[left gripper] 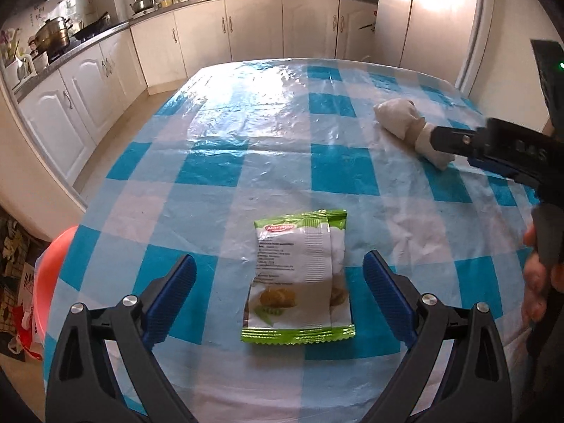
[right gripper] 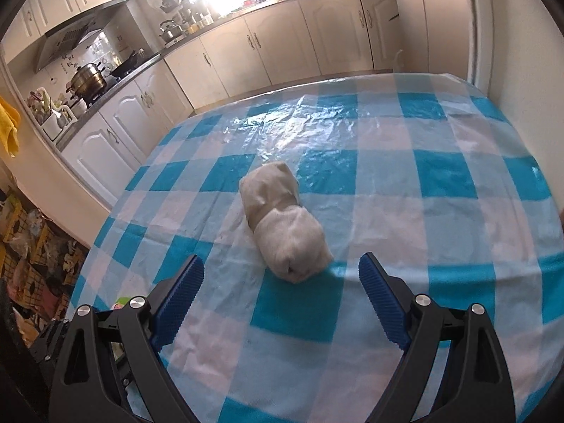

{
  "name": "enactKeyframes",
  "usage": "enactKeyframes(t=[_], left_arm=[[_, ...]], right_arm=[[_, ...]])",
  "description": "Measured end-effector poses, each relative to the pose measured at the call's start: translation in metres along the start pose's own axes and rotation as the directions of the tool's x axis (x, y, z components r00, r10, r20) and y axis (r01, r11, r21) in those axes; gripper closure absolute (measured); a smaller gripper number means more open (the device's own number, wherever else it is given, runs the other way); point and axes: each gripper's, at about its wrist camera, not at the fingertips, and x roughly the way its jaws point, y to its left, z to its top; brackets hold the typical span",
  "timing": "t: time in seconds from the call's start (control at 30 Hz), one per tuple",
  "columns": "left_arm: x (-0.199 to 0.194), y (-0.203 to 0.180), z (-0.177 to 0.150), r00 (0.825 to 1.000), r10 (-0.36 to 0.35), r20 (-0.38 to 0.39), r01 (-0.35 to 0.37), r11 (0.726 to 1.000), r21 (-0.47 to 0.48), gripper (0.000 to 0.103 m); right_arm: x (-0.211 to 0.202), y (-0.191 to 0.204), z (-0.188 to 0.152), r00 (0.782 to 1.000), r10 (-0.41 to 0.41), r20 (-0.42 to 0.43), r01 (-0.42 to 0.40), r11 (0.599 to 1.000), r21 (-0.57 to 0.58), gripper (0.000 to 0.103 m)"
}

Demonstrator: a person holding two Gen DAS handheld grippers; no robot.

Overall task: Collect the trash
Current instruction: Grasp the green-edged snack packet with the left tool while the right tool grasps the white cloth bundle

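The left tool hung low over the counter, its blue fingers spread wide with nothing between the pads. The snack wrapper lay flat right between them, its sealed end at 6 o'clock, touching neither finger. The right tool was spread just as wide and empty; the crumpled paper wad sat just beyond its tips at 12 o'clock, untouched. At 9 o'clock from the left tool, a red bin peeked out below the counter edge, probably where the trash belongs. The risk I saw: that wrapper lay so flat on the glossy checked cover that closing fingers might skate over it or pinch the plastic sheet instead. The soft wad could roll off toward 12 o'clock if nudged.
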Motion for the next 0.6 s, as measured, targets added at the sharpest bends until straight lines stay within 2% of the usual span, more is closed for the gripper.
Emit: enactKeyframes(t=[0.1, 0.17, 0.33, 0.43, 0.6], left_arm=[[0.003, 0.001, -0.001, 1.0, -0.008, -0.011, 0.008, 1.0, 0.001, 0.023], [0.002, 0.002, -0.001, 1.0, -0.007, -0.011, 0.007, 1.0, 0.001, 0.025], [0.002, 0.002, 0.0, 1.0, -0.014, -0.007, 0.014, 1.0, 0.007, 0.035], [0.002, 0.003, 0.002, 1.0, -0.016, -0.003, 0.016, 1.0, 0.008, 0.043], [0.002, 0.006, 0.005, 1.0, -0.024, -0.002, 0.024, 1.0, 0.002, 0.052]], right_arm=[[0.008, 0.001, 0.006, 1.0, -0.019, -0.005, 0.019, 1.0, -0.018, 0.014], [0.013, 0.003, 0.011, 1.0, -0.027, -0.009, 0.026, 0.999, -0.028, 0.015], [0.026, 0.006, 0.015, 0.998, -0.044, -0.035, 0.042, 0.998, -0.054, 0.032], [0.03, 0.007, 0.015, 0.998, -0.044, -0.038, 0.042, 0.998, -0.057, 0.033], [0.034, 0.012, 0.015, 0.997, -0.066, -0.035, 0.063, 0.995, -0.076, 0.044]])
